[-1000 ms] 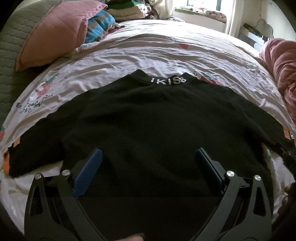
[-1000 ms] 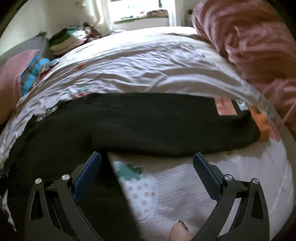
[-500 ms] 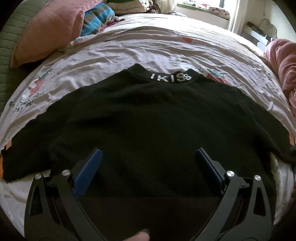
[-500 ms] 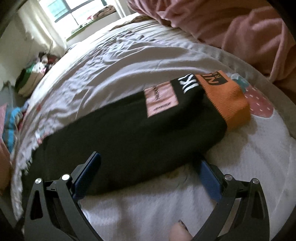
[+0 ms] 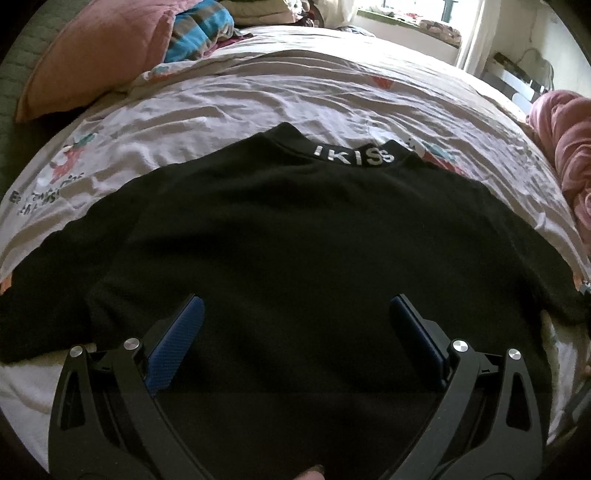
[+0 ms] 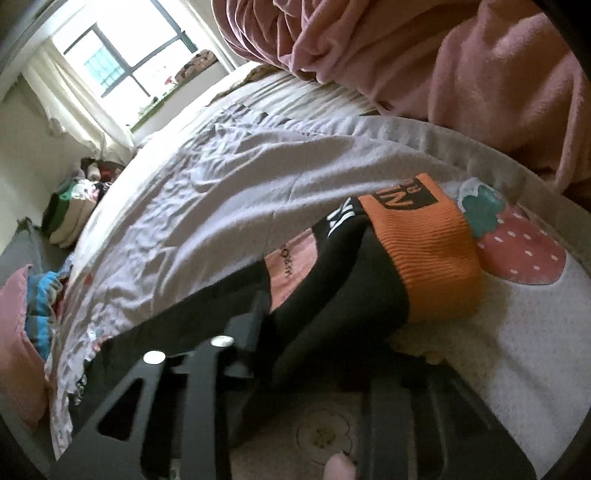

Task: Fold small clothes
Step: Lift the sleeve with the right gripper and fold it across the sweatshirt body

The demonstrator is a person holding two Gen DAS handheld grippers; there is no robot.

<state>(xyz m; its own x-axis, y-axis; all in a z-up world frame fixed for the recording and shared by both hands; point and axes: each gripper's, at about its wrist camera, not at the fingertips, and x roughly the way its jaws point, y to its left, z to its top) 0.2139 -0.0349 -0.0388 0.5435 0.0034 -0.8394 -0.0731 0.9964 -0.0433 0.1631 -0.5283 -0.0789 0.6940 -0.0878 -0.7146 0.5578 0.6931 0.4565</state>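
A black sweater [image 5: 295, 229] lies flat on the bed, its collar with white letters [image 5: 351, 158] at the far side. My left gripper [image 5: 295, 306] hovers open over the sweater's lower body, with only flat cloth beneath the blue pads [image 5: 177, 339]. In the right wrist view the sweater's sleeve [image 6: 332, 280] ends in an orange ribbed cuff [image 6: 424, 251]. My right gripper [image 6: 321, 332] is tilted and its jaws are closing, with the black sleeve bunched and pinched between them just short of the cuff.
The bed carries a pale printed sheet [image 5: 258, 96]. A pink pillow [image 5: 92, 55] and striped blue cloth [image 5: 199, 33] lie at the far left. A pink blanket [image 6: 461, 66] is heaped beside the cuff. Folded clothes [image 6: 70, 218] are stacked near the window.
My right gripper slid along the sleeve toward the orange cuff, rolled over, and went from wide open to pinched on the sleeve. My left gripper sank slightly toward the sweater, still open.
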